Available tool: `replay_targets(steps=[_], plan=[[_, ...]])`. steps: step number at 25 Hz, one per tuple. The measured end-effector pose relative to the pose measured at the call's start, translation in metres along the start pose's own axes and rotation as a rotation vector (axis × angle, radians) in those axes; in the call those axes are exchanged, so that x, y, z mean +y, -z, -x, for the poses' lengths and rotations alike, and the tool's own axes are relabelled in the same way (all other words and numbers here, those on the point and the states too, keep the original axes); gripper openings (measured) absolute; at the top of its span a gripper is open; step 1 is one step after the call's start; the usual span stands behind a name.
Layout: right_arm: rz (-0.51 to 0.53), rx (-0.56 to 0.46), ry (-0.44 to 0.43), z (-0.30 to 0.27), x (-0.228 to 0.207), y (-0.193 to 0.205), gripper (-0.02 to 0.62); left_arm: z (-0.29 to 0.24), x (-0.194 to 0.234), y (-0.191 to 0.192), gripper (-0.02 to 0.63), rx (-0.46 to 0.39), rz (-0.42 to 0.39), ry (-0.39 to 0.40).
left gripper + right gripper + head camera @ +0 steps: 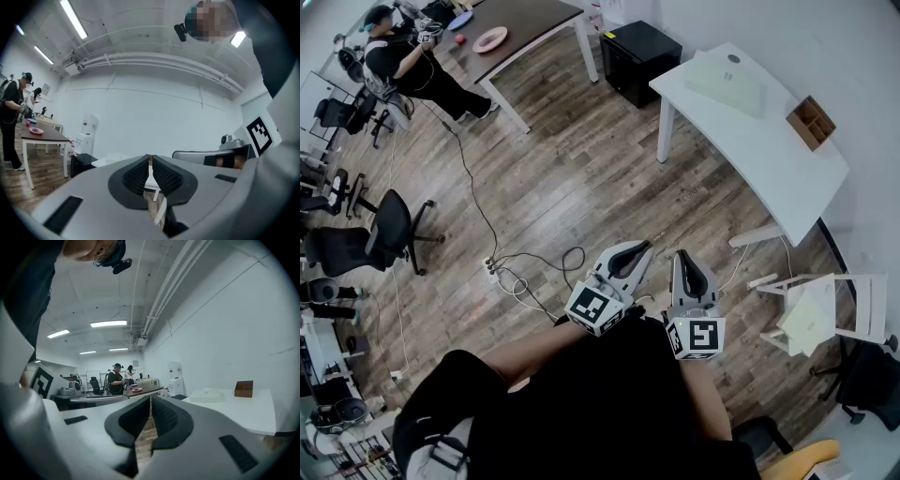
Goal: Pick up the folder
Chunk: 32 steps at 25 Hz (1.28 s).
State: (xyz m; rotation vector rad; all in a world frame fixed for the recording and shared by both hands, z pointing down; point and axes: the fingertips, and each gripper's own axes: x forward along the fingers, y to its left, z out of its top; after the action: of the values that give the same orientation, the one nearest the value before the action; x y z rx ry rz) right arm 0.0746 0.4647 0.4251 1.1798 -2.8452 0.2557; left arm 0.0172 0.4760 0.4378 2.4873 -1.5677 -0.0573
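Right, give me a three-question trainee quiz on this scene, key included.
1. True or false: the left gripper and the right gripper are both shut with nothing between their jaws.
2. The wooden organizer stands on: A) the black cabinet, B) the white table, C) the white chair.
3. Fill in: the pink plate lies on the ___ table.
Key: 1 true; 2 B; 3 brown table.

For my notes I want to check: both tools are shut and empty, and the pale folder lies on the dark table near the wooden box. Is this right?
Not quite. The table is wrong: the pale folder lies on the white table near the wooden box, as the head view shows. The rest is right.
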Motion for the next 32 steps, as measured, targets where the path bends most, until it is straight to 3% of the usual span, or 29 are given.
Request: replay_targets(steps=[9,19,26,32], plan=[[-0.119,-0.05,-0.01,0.008,-0.02,0.012,0.04,-0.007,-0.01,0.004,0.034,-0.024,0.025,0.036],[-0.11,-0.026,0.02,0.003,-0.038,0.023,0.041,-0.022,-0.025,0.01,0.034,0.011,-0.038,0.073],[-0.111,0.028,0.019,-0.023,-0.043,0.044,0.041,-0.045,0.003,0.018,0.034,0.025,0.007,0.07],[-0.082,0.04,0.076,-0.063,-0.067,0.029,0.041,-0.079,0.045,-0.001,0.034,0.039,0.055,0.069]])
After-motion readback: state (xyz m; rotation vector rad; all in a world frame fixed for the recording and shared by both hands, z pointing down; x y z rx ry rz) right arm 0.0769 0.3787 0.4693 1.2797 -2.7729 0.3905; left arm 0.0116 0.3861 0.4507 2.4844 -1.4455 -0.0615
